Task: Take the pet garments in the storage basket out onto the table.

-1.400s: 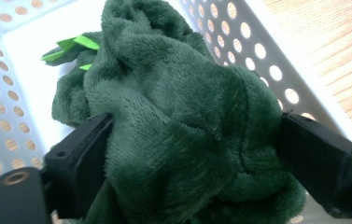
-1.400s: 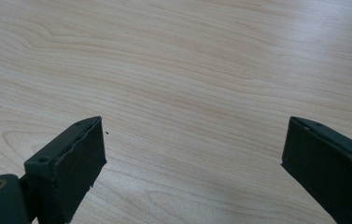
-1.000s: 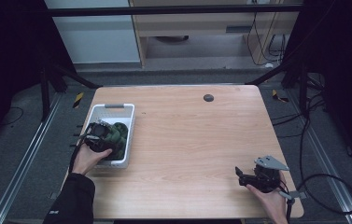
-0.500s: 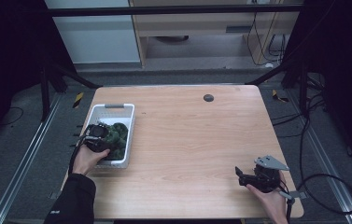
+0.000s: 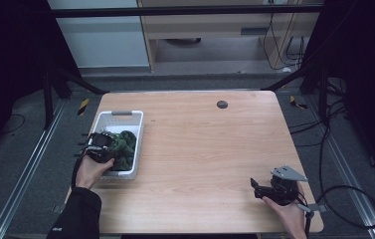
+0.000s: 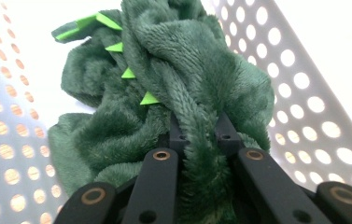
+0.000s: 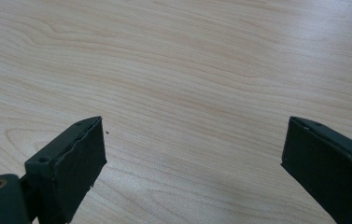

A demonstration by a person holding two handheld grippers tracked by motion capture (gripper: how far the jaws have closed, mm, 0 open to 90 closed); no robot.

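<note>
Counting one white perforated basket (image 5: 110,115) at the table's (image 5: 205,149) left edge, one dark green plush cloth (image 6: 164,84) bunched inside (five bright green spikes along its ridge). Left gripper (image 6: 197,135) just closed, clamped on a fold of that cloth. Right gripper (image 7: 192,154) spread wide over bare wood, holding nothing.

left gripper (image 6: 197,135) fingers clamped (just closed); right gripper (image 7: 192,154) agape.
</note>
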